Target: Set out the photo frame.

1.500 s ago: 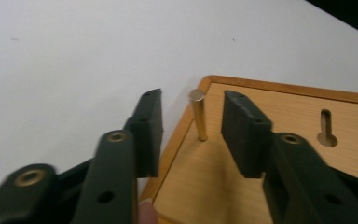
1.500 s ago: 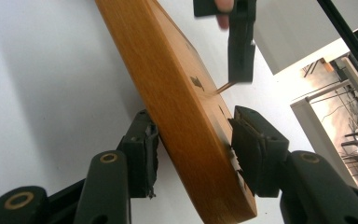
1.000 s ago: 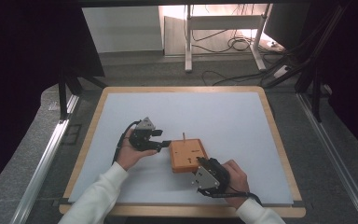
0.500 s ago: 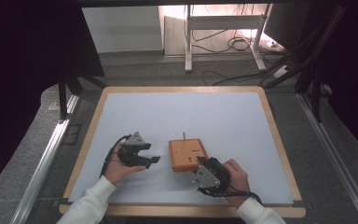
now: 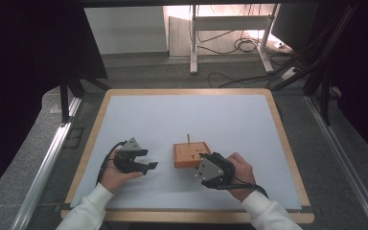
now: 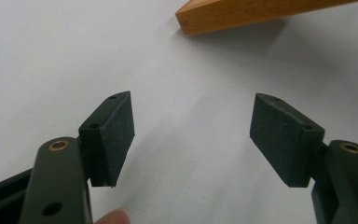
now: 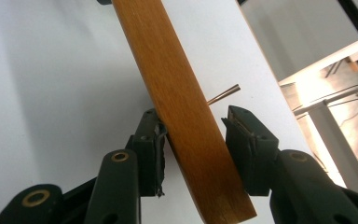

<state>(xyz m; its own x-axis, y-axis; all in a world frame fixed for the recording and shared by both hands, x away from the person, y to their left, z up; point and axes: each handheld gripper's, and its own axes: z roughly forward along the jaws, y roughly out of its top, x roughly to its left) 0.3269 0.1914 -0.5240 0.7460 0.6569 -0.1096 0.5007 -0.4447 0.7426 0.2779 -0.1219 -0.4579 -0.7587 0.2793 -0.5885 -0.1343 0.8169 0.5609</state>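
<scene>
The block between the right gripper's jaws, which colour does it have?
The wooden block is orange-brown; the right gripper view shows it best.

A wooden block (image 5: 190,154) lies on the table (image 5: 220,115), between the left gripper (image 5: 146,160) and the right gripper (image 5: 202,163).

In the high view, the right gripper (image 5: 205,168) covered the near right corner of the flat orange wooden block (image 5: 188,154). In the left gripper view, the top edge cut off that block (image 6: 242,14). The thin upright peg (image 5: 188,138) was too small to identify.
</scene>
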